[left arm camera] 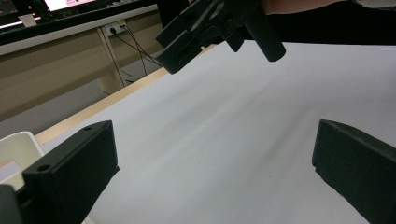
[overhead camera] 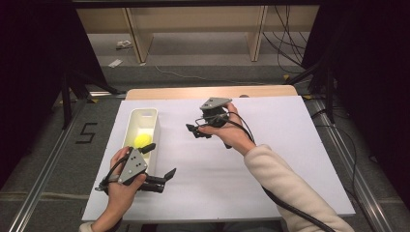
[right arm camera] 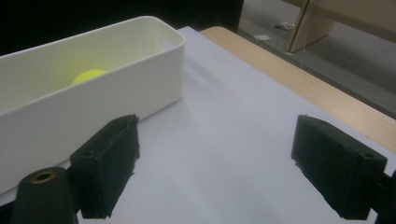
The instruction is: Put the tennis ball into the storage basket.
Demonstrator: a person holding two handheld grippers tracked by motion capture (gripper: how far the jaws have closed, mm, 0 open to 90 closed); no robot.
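Yellow ball down in white bin, left-centre of high view, walls keeping it from rolling. Left claw wide open, empty, lower left beside bin. Right claw wide open, empty, mid-frame over table, aimed at bin w/ room to reach.

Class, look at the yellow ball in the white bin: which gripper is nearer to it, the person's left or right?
Left. The left gripper sits just beside the white bin holding the yellow ball; the right gripper hovers farther off over the table's middle.
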